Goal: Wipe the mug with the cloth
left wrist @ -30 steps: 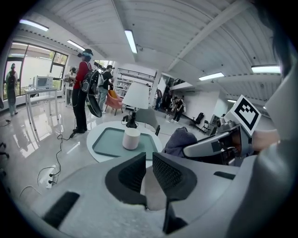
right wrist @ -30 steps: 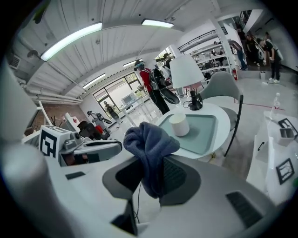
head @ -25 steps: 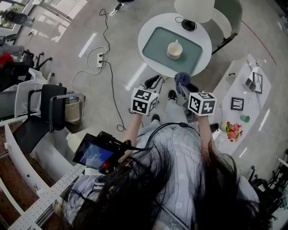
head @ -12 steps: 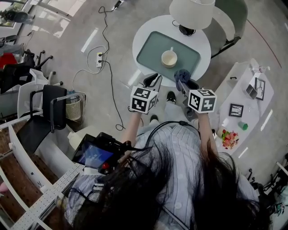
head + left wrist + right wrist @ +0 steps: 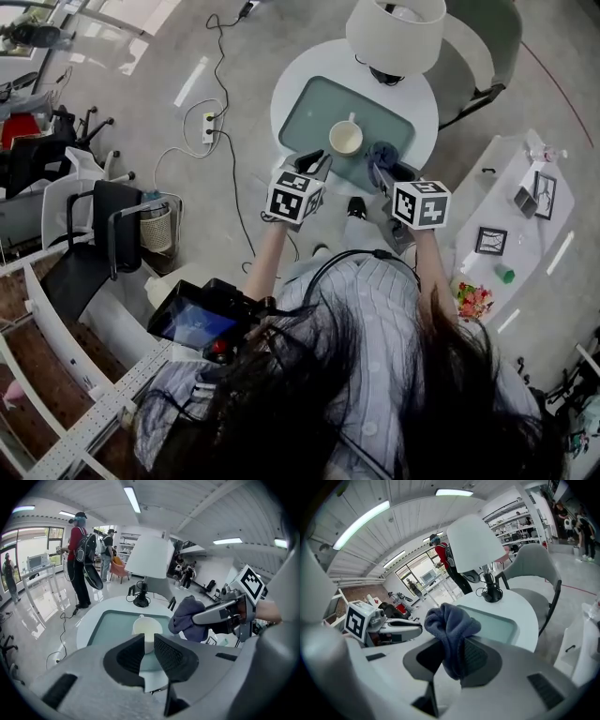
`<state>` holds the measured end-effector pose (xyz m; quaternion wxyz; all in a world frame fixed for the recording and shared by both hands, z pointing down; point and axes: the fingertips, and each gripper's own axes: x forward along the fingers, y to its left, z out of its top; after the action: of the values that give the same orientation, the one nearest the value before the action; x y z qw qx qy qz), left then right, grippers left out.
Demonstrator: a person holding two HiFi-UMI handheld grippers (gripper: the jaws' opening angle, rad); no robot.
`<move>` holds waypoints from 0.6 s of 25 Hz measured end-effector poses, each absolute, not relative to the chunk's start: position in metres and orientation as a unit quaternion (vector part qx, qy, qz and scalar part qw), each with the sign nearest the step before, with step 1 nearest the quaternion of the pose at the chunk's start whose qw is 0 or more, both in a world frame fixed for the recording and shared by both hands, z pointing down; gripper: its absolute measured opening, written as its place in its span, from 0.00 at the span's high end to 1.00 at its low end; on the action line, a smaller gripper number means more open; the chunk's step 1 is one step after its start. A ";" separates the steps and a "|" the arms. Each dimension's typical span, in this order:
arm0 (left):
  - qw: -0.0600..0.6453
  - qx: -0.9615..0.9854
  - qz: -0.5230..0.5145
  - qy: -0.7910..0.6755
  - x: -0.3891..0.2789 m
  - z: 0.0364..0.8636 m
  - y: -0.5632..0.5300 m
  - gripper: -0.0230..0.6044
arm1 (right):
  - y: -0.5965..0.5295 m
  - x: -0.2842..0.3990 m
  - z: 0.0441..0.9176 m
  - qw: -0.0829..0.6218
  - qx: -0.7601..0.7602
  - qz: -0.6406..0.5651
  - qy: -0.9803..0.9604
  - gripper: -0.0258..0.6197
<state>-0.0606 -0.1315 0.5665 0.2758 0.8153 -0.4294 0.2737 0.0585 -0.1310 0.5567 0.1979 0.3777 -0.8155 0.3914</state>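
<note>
A cream mug (image 5: 346,138) (image 5: 146,631) stands on the green tray (image 5: 314,105) of a round white table (image 5: 427,94). My left gripper (image 5: 316,161) (image 5: 149,649) hovers at the tray's near edge, just short of the mug, its jaws drawn together to a thin slit with nothing between them. My right gripper (image 5: 380,171) (image 5: 452,654) is beside it, to the mug's right, shut on a blue-grey cloth (image 5: 382,153) (image 5: 187,618) (image 5: 450,623) that bunches up above the jaws.
A lamp with a white shade (image 5: 394,33) (image 5: 474,543) stands at the table's far side, a grey chair (image 5: 483,37) behind it. A power strip and cables (image 5: 208,122) lie on the floor at left. A white side table (image 5: 520,220) is at right. People (image 5: 79,559) stand far off.
Both grippers have moved forward from short of the table to the tray's near edge, closer to the mug. The cloth stays in the right gripper. The mug has not moved on the tray.
</note>
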 end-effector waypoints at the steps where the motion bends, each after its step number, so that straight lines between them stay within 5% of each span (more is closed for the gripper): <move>1: 0.276 0.814 0.279 -0.427 -0.061 0.569 -0.138 0.89 | -0.136 0.061 0.560 0.205 0.377 0.386 -0.817 0.81; 15: 0.232 0.823 0.391 -0.341 -0.059 0.594 -0.191 0.88 | -0.186 0.051 0.591 0.272 0.316 0.337 -0.844 0.81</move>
<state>-0.0590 -0.1915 0.5942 0.2324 0.8230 -0.3407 0.3905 0.0514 -0.1863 0.5910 0.2718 0.3159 -0.8443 0.3368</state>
